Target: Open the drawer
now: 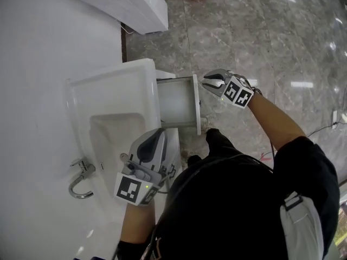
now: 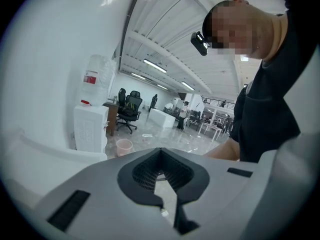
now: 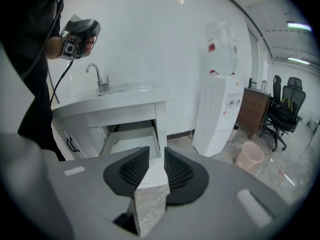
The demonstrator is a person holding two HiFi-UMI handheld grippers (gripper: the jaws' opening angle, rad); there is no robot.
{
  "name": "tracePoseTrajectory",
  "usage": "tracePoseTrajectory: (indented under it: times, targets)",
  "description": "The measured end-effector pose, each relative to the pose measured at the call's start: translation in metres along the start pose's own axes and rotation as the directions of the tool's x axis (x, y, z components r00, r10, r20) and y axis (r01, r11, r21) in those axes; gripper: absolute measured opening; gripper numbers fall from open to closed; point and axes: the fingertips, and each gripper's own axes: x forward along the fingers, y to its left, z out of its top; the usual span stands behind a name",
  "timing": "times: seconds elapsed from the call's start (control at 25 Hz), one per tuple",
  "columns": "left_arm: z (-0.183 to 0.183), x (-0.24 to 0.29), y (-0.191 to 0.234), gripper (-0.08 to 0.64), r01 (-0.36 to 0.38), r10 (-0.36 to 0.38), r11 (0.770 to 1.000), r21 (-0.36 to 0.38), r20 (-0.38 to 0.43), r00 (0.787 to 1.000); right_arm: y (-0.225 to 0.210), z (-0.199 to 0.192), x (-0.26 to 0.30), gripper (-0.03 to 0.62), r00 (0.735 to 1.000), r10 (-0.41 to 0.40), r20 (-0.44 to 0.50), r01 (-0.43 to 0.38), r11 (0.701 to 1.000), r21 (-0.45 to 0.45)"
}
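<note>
Marble floor (image 1: 244, 31) by the vanity (image 1: 108, 75): drawer (image 1: 176, 99) stood pulled out, your right gripper (image 1: 209, 82) half-open and empty, left gripper (image 1: 157, 137) closed, empty.

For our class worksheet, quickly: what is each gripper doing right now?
Left gripper: jaws closed, holding nothing.
Right gripper: jaws open, holding nothing.

The right hand-held gripper (image 3: 152, 156) has its jaws slightly apart and empty. Beyond them the drawer (image 3: 131, 140) stands open under the sink (image 3: 125, 91), with a water dispenser (image 3: 216, 114) at the right.
</note>
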Motion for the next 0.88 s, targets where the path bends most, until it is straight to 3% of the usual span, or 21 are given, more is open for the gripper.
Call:
tracePoseTrajectory:
  times: [0.2,0.4,0.56,0.68,0.88]
  targets:
    - [0.028,-0.033,0.009,-0.005,-0.094,0.094,0.996,-0.005,0.094,0.991,-0.018,0.063,-0.015,0.058,0.999,0.004,0.039,-0.001,0.998,-0.068]
    - [0.039,-0.08,0.023,-0.005,-0.178,0.18,0.984,-0.025,0.128,0.975,-0.012,0.132,-0.014,0.014,0.996,0.031,0.081,-0.022,0.993,-0.114]
    - [0.05,-0.126,0.033,-0.005,-0.263,0.267,0.964,-0.046,0.199,0.943,0.0,0.196,-0.006,0.002,0.99,0.07,0.123,-0.05,0.986,-0.16]
    - [0.058,-0.167,0.036,-0.005,-0.321,0.327,0.945,-0.068,0.267,0.907,0.018,0.239,0.003,0.002,0.985,0.098,0.14,-0.07,0.979,-0.19]
    - [0.045,-0.247,0.038,-0.005,-0.427,0.435,0.899,-0.095,0.284,0.854,0.066,0.301,0.017,0.002,0.978,0.134,0.157,-0.093,0.964,-0.248]
